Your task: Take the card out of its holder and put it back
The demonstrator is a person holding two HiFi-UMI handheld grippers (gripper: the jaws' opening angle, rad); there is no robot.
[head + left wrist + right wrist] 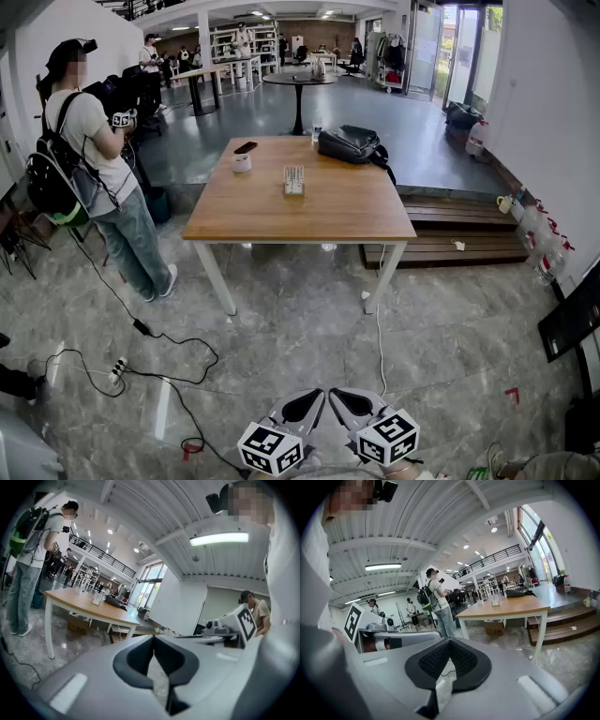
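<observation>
Both my tools sit at the bottom centre of the head view, over bare floor. My left gripper (305, 408) has its 2 jaws pressed together with nothing between them, and my right gripper (354, 403) is closed and empty too. The card holder (294, 180) stands upright near the middle of the wooden table (309, 220) in the upper centre of the frame, well apart from me. The card itself is too small to make out.

I expect a light, thin, fairly stiff and slick card, best pinched by its exposed top edge. The holder looks light enough to slide or tip, so 1 gripper should steady it.
</observation>
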